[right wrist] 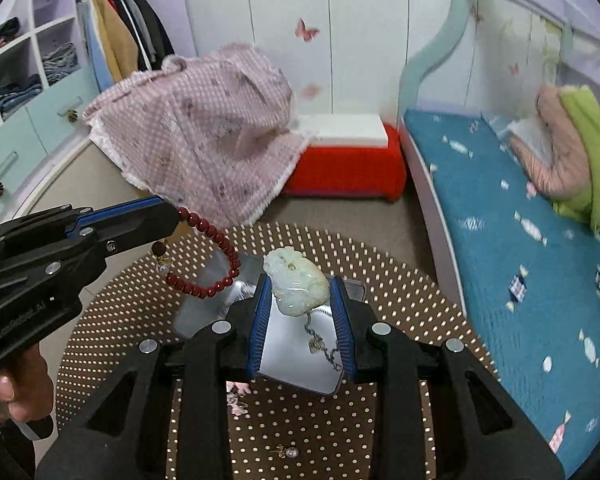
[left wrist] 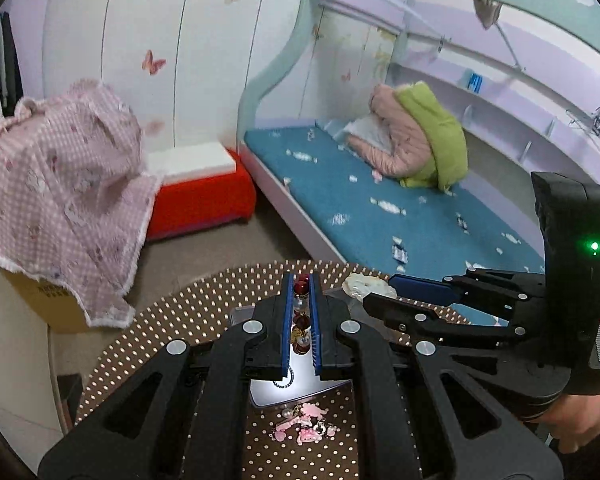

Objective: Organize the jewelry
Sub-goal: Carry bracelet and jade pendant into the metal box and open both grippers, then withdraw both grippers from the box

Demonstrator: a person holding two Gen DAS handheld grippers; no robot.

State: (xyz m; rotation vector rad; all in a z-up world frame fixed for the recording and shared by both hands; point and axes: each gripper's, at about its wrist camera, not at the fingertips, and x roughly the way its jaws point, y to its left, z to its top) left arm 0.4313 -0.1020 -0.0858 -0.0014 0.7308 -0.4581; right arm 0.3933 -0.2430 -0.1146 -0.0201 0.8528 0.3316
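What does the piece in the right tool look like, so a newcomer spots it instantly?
Start at the round brown polka-dot table, then the clear tray on it. Above the tray, the right tool grips a pale green-white carved jade pendant trailing a thin chain. Unlike the red bead bracelet beside it, it is one solid stone.

1. A red bead bracelet (right wrist: 216, 256) hangs in a loop above the clear tray (right wrist: 292, 356).
2. A pale jade pendant (right wrist: 296, 284) with a thin chain (right wrist: 324, 350) is lifted over that tray.
3. Pink charms (left wrist: 304, 426) lie scattered on the dotted tabletop, just beside the tray.
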